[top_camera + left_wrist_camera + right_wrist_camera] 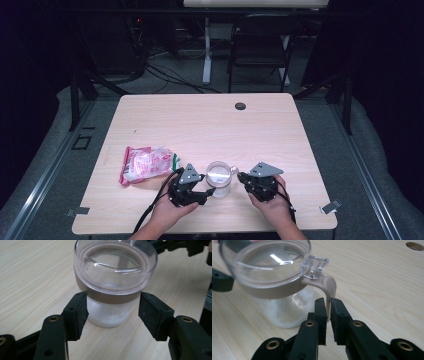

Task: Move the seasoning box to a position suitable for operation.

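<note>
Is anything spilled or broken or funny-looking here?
Nothing stands out. The jar stands upright on the table with its lid on and nothing spilled. The right tongs pinch its handle; the left tongs sit open around it. The bag lies flat nearby.

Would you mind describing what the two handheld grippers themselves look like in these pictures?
Both the left gripper and the right gripper are black, each topped by a grey three-cornered plate. Each has two black jaws with flat, speckled rectangular pads and brass-coloured rivets at the joints. A black cable trails from each toward the person. No sleeves show on the forearms.
</note>
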`<state>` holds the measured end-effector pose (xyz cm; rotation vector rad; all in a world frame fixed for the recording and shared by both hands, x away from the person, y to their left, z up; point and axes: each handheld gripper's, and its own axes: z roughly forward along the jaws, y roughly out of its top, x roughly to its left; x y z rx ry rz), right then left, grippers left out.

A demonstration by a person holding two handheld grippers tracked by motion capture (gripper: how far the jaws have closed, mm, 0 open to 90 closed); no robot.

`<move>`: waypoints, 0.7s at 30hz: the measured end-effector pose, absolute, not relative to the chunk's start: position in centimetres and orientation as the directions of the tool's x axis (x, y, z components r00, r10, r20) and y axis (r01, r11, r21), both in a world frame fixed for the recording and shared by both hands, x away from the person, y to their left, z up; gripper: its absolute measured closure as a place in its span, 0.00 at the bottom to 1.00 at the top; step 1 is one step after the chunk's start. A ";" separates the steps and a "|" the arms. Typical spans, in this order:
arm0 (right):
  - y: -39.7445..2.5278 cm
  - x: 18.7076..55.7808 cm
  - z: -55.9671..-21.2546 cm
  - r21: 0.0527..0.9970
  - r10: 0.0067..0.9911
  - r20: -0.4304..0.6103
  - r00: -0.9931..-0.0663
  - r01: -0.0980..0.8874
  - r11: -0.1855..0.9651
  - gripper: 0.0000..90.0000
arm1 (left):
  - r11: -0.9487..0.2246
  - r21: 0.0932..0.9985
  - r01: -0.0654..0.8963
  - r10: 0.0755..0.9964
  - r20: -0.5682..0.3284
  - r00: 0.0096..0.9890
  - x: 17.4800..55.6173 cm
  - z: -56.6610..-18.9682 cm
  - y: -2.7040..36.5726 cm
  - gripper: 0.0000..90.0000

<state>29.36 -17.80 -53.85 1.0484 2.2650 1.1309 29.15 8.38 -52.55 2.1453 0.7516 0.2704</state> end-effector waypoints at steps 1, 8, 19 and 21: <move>-17.7 29.3 -53.8 0.804 0.766 -0.023 -0.642 0.444 0.396 0.92 | -0.475 0.774 0.419 0.606 -0.058 0.793 29.3 -52.5 8.5 0.45; -17.4 28.9 -53.2 0.818 0.751 -0.020 -0.660 0.421 0.392 0.88 | -0.449 0.788 0.421 0.627 -0.057 0.777 29.4 -52.3 9.0 0.47; -17.3 28.0 -50.3 0.870 0.780 -0.005 -0.626 0.382 0.312 0.76 | -0.377 0.824 0.423 0.646 -0.094 0.758 29.6 -51.3 10.1 0.49; -17.4 28.1 -50.2 0.872 0.784 -0.001 -0.620 0.384 0.305 0.75 | -0.377 0.824 0.424 0.648 -0.093 0.756 29.6 -51.3 10.2 0.49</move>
